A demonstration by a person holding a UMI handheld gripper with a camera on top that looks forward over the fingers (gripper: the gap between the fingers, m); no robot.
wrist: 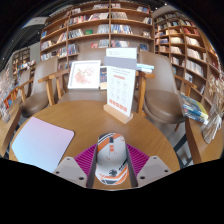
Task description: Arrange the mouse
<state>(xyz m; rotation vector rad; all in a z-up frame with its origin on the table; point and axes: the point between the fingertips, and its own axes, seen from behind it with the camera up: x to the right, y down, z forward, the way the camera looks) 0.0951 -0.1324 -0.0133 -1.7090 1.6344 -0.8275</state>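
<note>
A white computer mouse (111,158) with orange and dark grey markings sits between the two fingers of my gripper (111,170), held above the round wooden table (80,118). Both magenta pads (88,157) press against its sides. The mouse points away from me, its scroll wheel toward the table's middle. A light grey mouse mat (42,141) lies flat on the table to the left of the fingers.
A white sign (121,92) with orange print stands upright at the table's far side, and a framed picture card (84,73) stands behind it to the left. Wooden chairs surround the table. Bookshelves (100,25) full of books line the room.
</note>
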